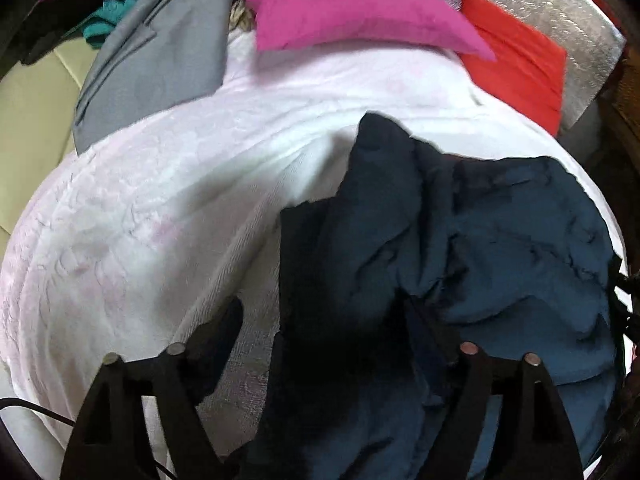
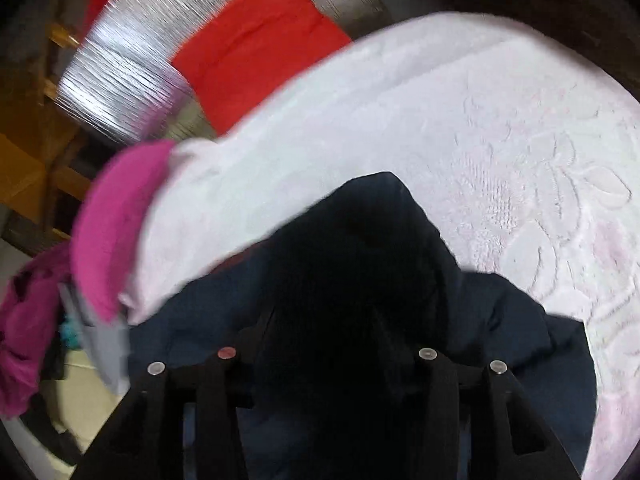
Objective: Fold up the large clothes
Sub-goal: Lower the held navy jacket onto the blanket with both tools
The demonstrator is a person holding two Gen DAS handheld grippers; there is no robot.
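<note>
Left wrist view: the left gripper (image 1: 320,350) stands with its jaws wide apart, pointing steeply down over a crumpled dark navy fabric garment (image 1: 500,248); a dark fold of it hangs between the fingers, but whether either pad presses on it cannot be told. The garment lies on a white embossed plush blanket (image 1: 160,220), its bulk ahead and to the right of the jaws, its long axis running away from the camera toward a magenta pillow (image 1: 352,8) and a folded red cloth (image 1: 520,60). Right wrist view: the right gripper (image 2: 326,360) has jaws partly open, with the same garment (image 2: 520,320) heaped directly under and between them; contact is hidden in shadow. Both hands are judged about equally near the cloth.
</note>
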